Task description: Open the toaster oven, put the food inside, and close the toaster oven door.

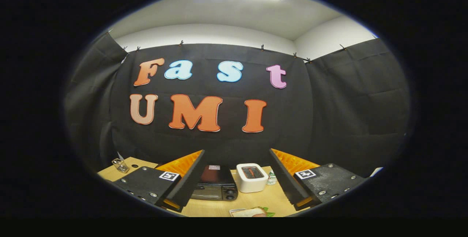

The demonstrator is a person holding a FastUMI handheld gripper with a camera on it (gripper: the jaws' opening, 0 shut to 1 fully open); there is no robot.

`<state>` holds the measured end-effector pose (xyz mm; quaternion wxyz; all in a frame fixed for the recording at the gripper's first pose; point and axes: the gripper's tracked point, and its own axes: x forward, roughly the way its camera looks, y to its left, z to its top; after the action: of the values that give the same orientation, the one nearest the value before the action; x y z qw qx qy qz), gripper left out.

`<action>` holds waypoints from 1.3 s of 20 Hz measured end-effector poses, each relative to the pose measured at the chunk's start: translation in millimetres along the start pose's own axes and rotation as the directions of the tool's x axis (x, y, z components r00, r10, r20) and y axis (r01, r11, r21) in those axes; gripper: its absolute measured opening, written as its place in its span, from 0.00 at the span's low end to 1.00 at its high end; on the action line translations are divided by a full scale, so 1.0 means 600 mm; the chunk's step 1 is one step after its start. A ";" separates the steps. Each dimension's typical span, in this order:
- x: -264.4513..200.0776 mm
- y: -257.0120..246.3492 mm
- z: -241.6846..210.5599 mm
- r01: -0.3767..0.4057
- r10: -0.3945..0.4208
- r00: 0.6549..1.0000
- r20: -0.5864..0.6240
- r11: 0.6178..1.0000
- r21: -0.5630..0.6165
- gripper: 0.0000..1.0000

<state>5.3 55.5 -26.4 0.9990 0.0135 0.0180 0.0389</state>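
Tongs (pixel 237 178) wide open, empty; toaster oven (pixel 216 184), white toaster (pixel 252 177) beyond, sandwich (pixel 249 212) nearer.

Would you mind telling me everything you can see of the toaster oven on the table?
The toaster oven is a small dark box with a glossy, reddish-tinged top that carries a small pale label. Its front looks metallic, with a window and two round knobs at the front's right side. The door appears closed. It stands upright on the wooden table, beside a white toaster, apart from it. It lies beyond the open tongs, partly hidden behind one finger; nothing grips it.
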 end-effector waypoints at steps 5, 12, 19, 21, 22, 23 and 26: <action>0.040 0.096 -0.074 -0.099 0.101 0.994 -0.035 0.994 0.046 0.99; 0.103 0.213 -0.232 -0.179 0.187 0.971 -0.150 0.982 0.067 0.99; 0.138 0.263 -0.366 -0.194 0.205 0.932 -0.298 0.979 0.065 0.99; 0.138 0.267 -0.383 -0.187 0.202 0.922 -0.329 0.979 0.076 1.00; 0.138 0.269 -0.389 -0.185 0.199 0.919 -0.340 0.980 0.073 1.00; 0.136 0.272 -0.397 -0.187 0.196 0.914 -0.356 0.980 0.061 1.00; 0.125 0.267 -0.397 -0.188 0.194 0.911 -0.364 0.981 0.051 0.99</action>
<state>58.6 227.2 -262.4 0.9692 0.0153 0.2034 0.1381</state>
